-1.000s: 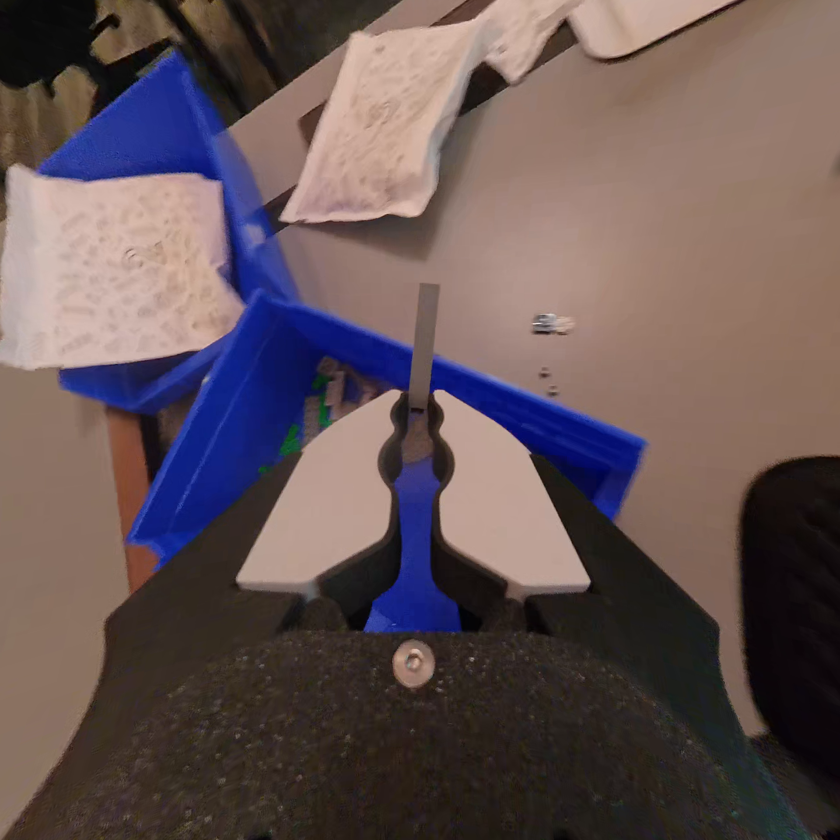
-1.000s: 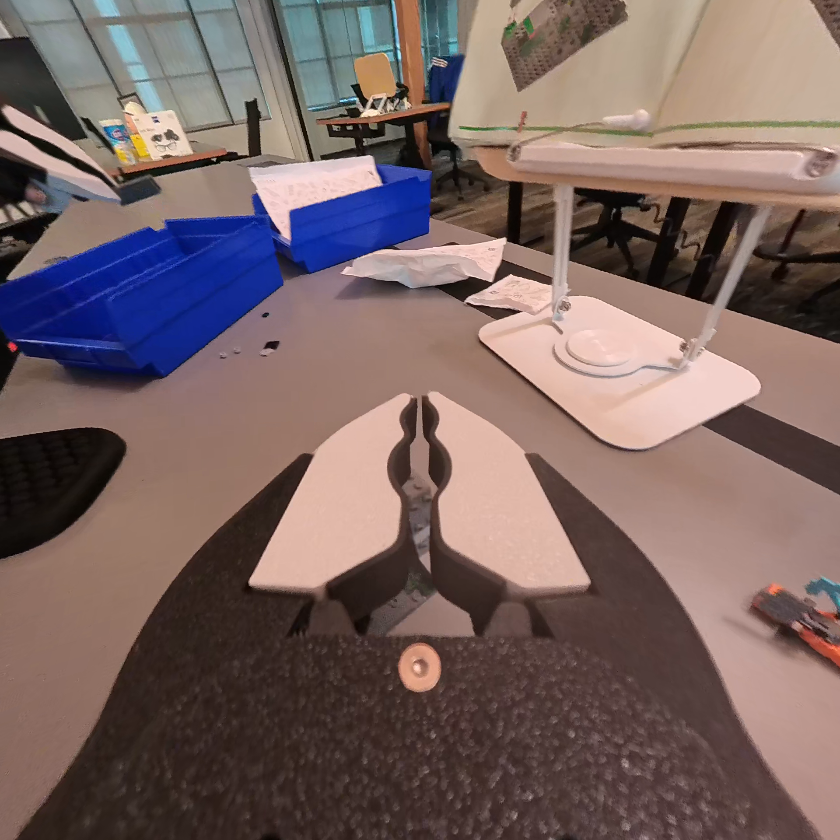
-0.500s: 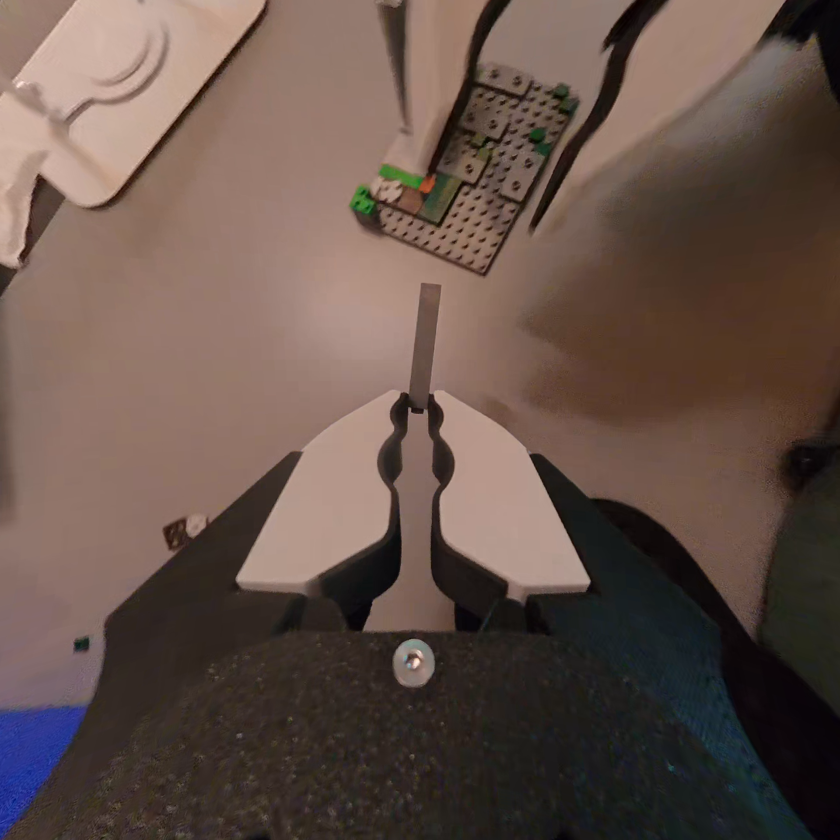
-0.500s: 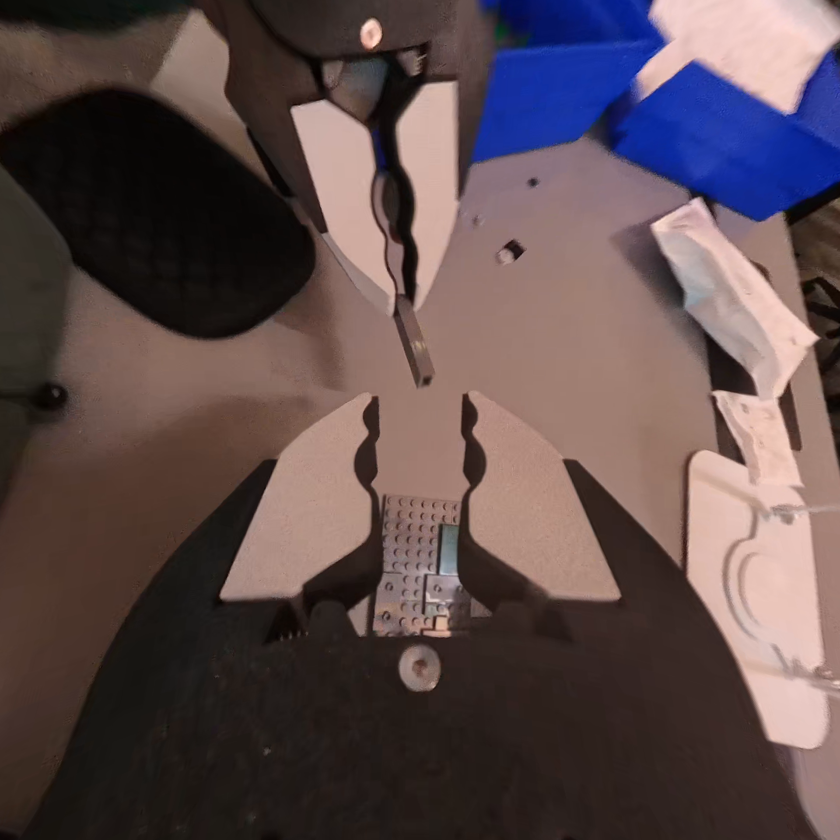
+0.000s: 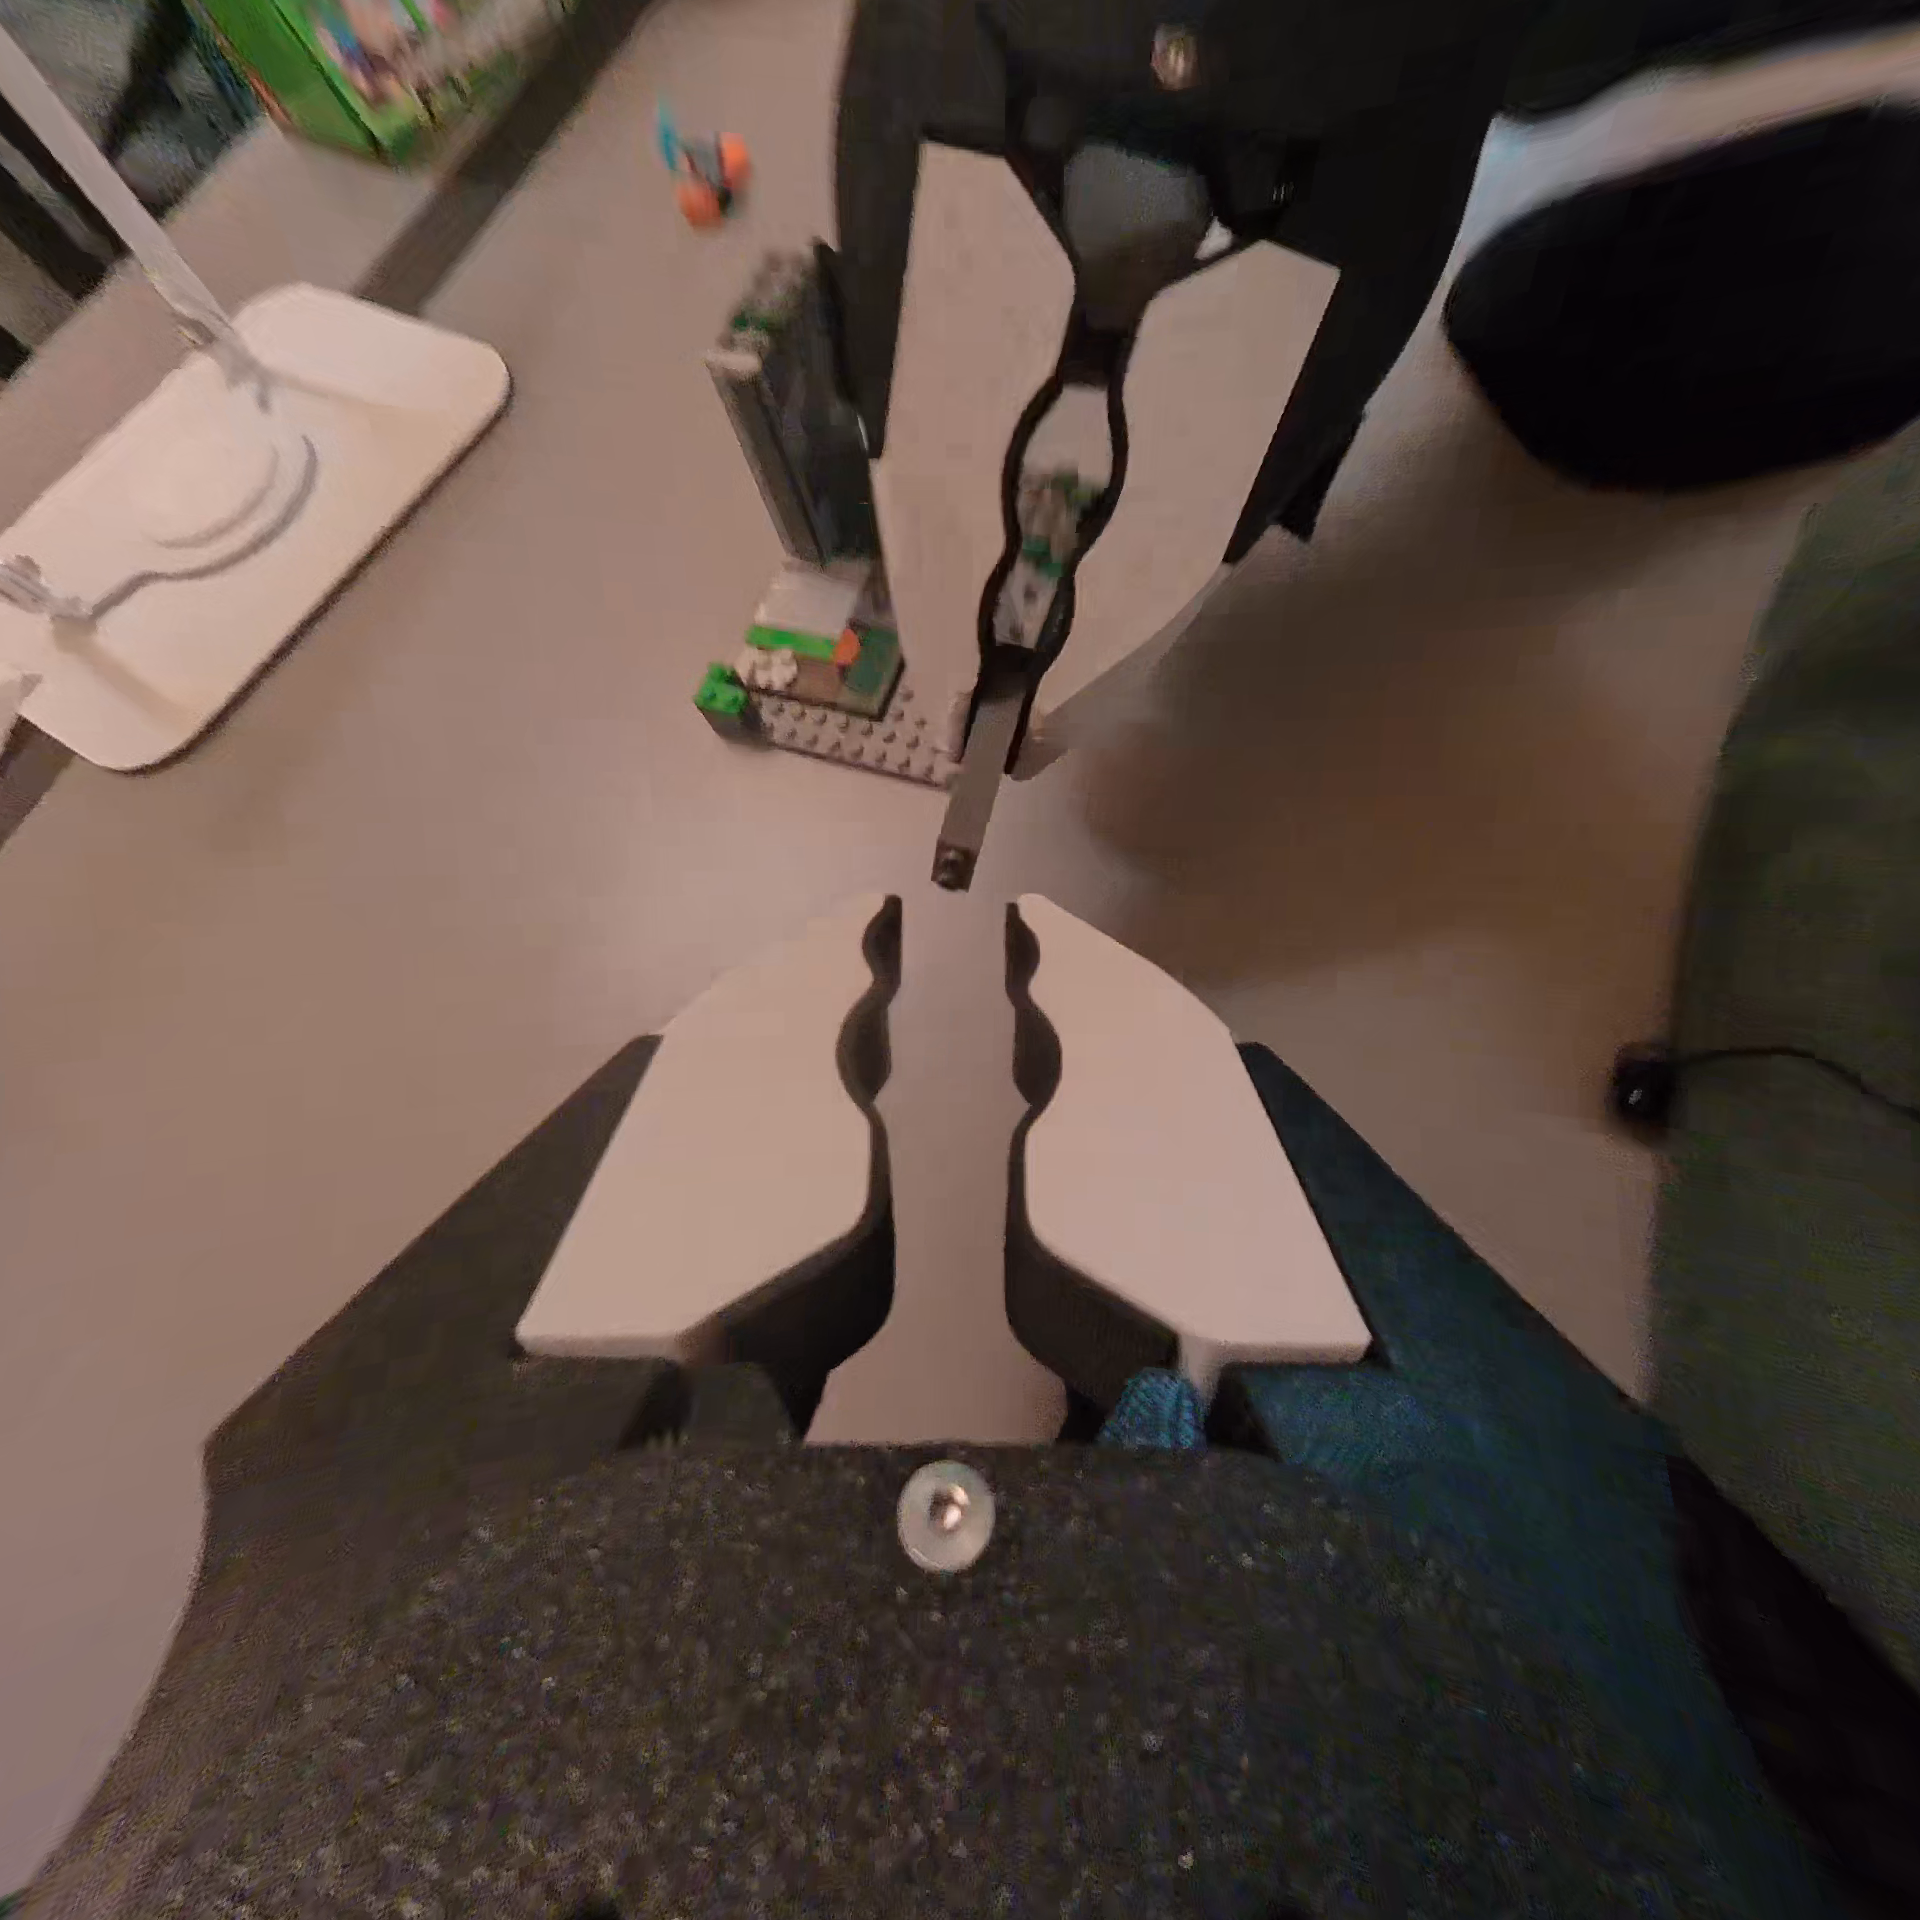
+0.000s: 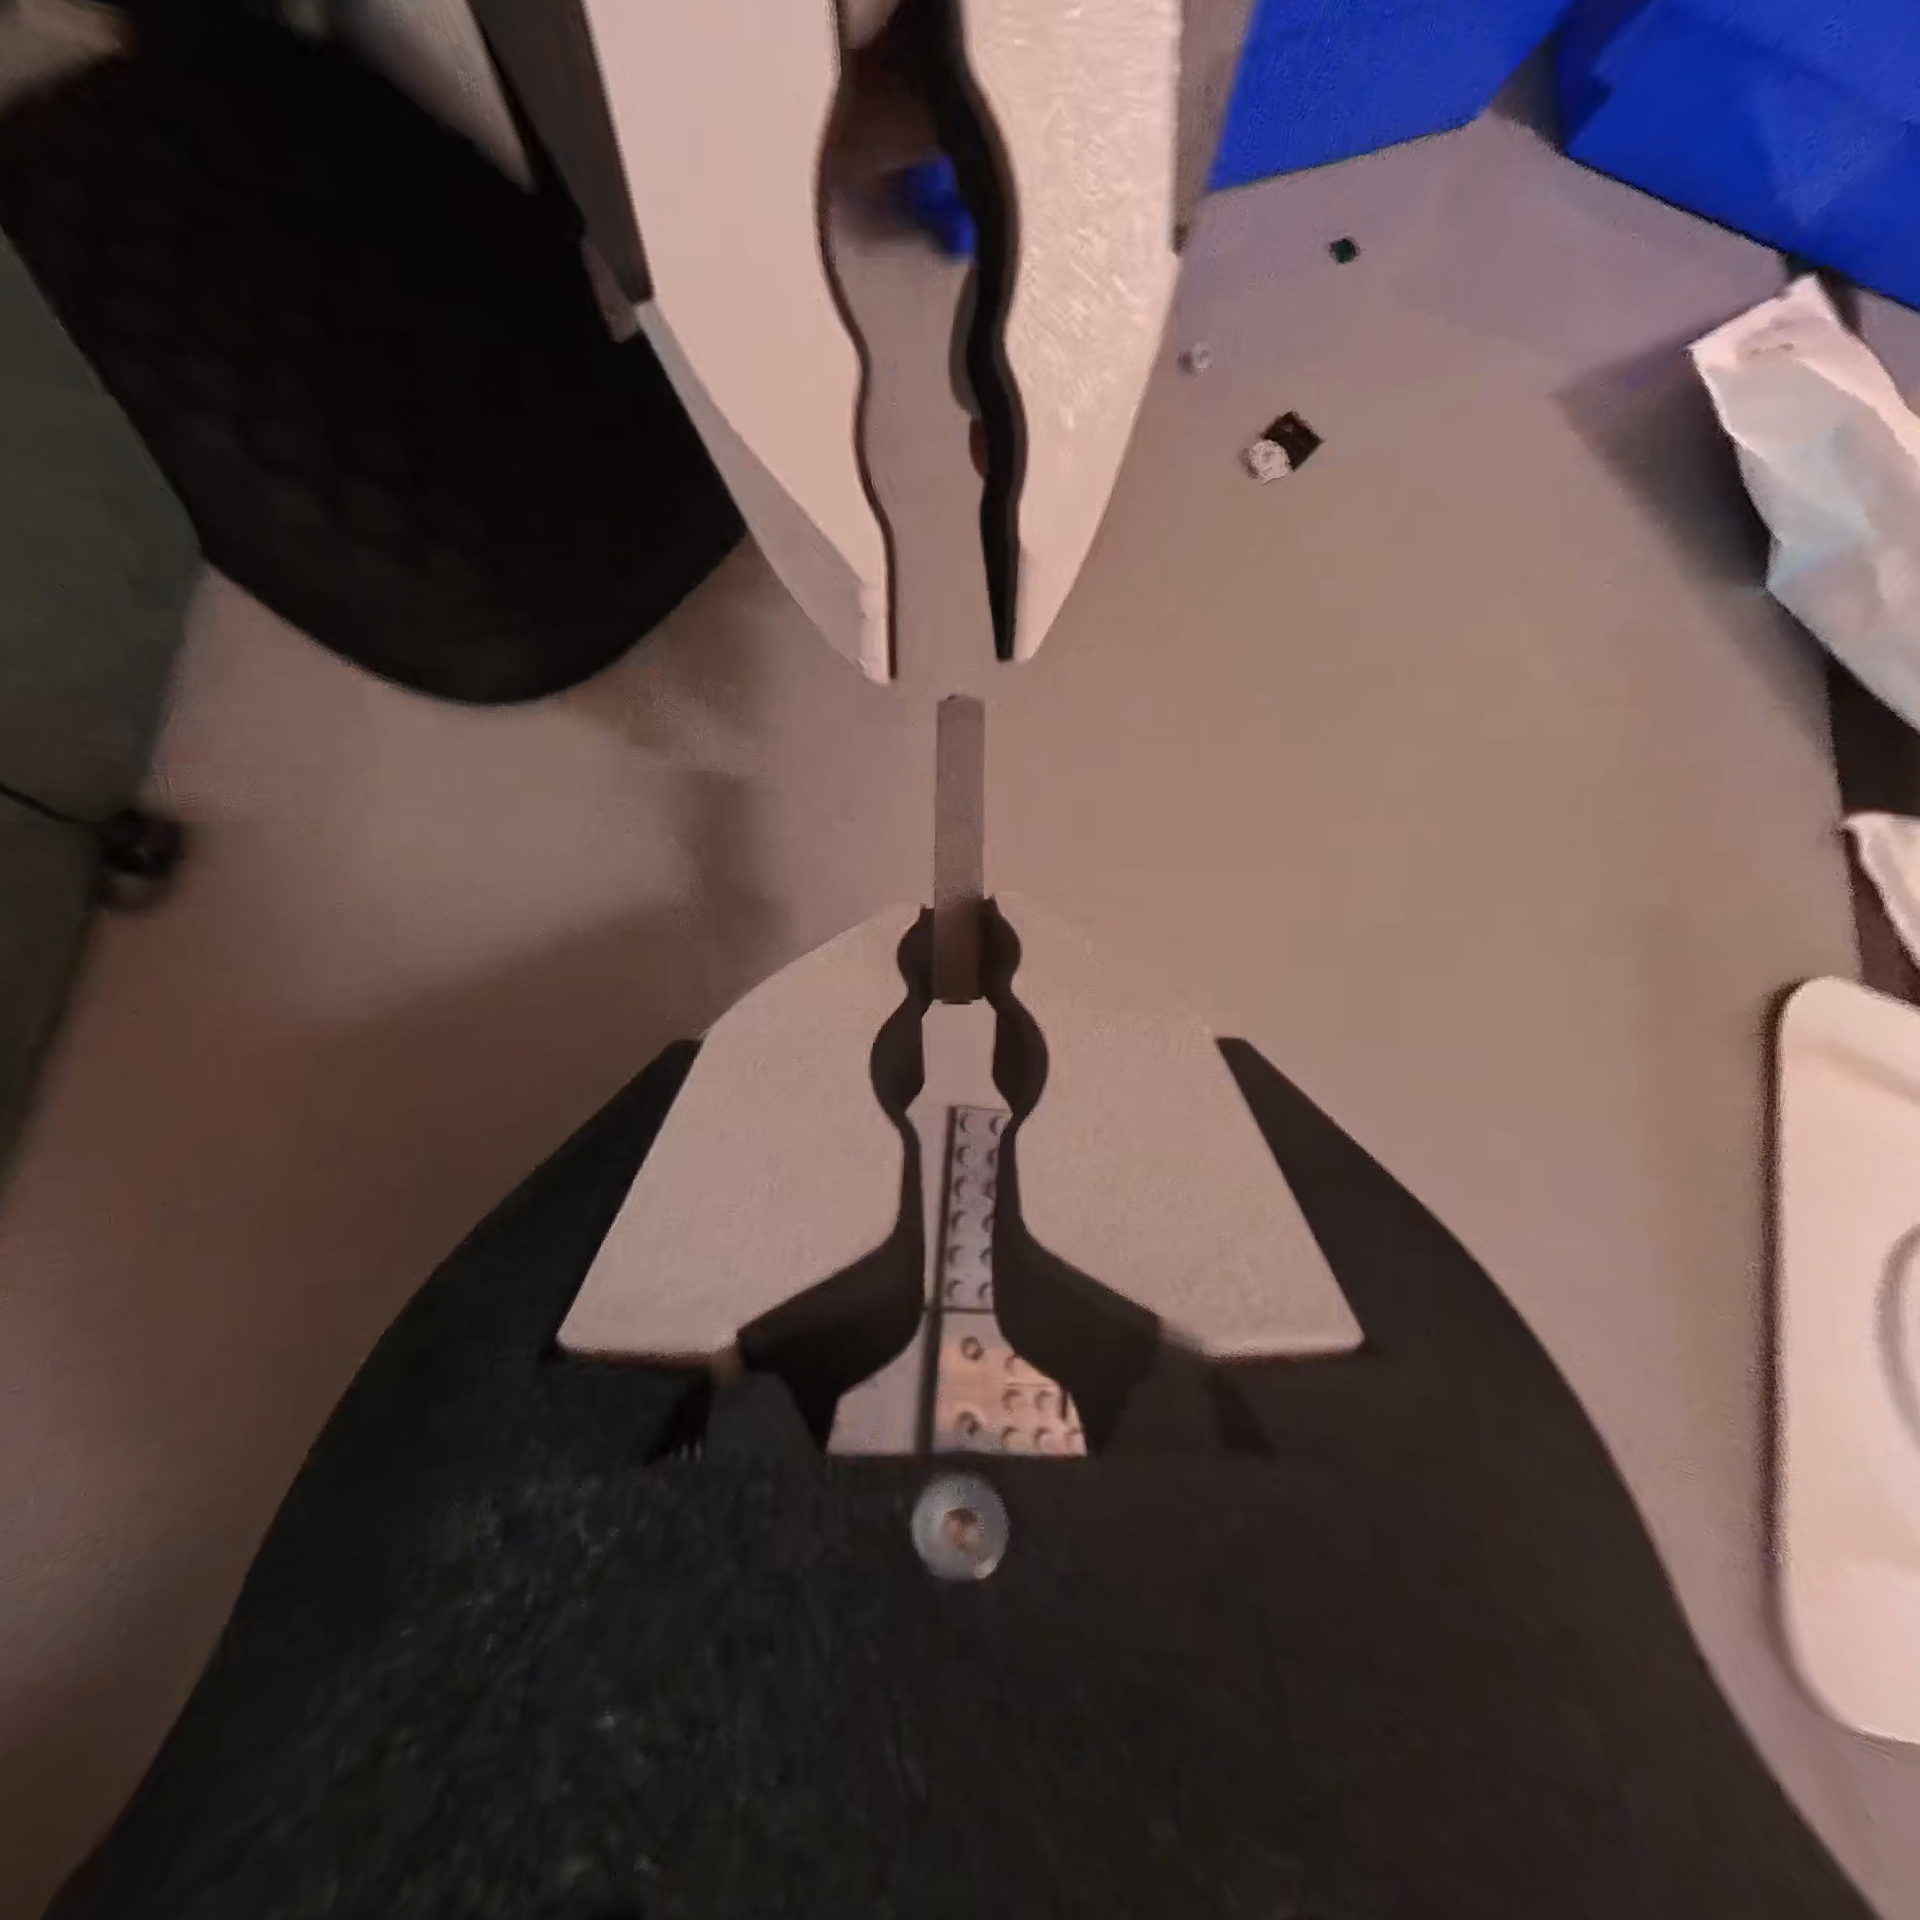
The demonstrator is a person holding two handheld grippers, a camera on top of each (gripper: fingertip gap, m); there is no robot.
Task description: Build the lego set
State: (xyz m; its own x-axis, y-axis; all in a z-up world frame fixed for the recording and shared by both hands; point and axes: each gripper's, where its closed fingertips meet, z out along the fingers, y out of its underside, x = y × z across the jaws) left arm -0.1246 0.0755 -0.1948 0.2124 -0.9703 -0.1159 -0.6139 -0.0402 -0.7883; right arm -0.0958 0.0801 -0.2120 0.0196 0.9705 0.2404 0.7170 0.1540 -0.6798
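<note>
A long thin grey Lego bar (image 6: 958, 810) sticks out forward from my right gripper (image 6: 956, 920), which is shut on its near end. In the left wrist view the same bar (image 5: 977, 790) points toward me from the right gripper (image 5: 1006, 717). My left gripper (image 5: 954, 914) is open and empty, with its tips just short of the bar's free end. It faces the right gripper tip to tip (image 6: 951, 655). The partly built Lego model (image 5: 821, 665) sits on a grey studded baseplate (image 5: 862, 738) behind the right gripper. The baseplate also shows under the right gripper's fingers (image 6: 971, 1226).
A white stand base (image 5: 239, 499) lies left of the model. Blue bins (image 6: 1558, 104), white bags (image 6: 1818, 468) and small loose pieces (image 6: 1278, 447) lie past the left gripper. A black pad (image 6: 343, 364) sits to the side. An orange piece (image 5: 707, 177) and a green box (image 5: 343, 62) lie farther off. My right fingertips sit around 4 centimeters from my left ones. From either gripper's tips it is about 35 centimeters to the white stand base (image 5: 239, 499).
The grey bar has passed from my left gripper to my right. The left gripper has opened and let go; the right gripper has shut on the bar.
</note>
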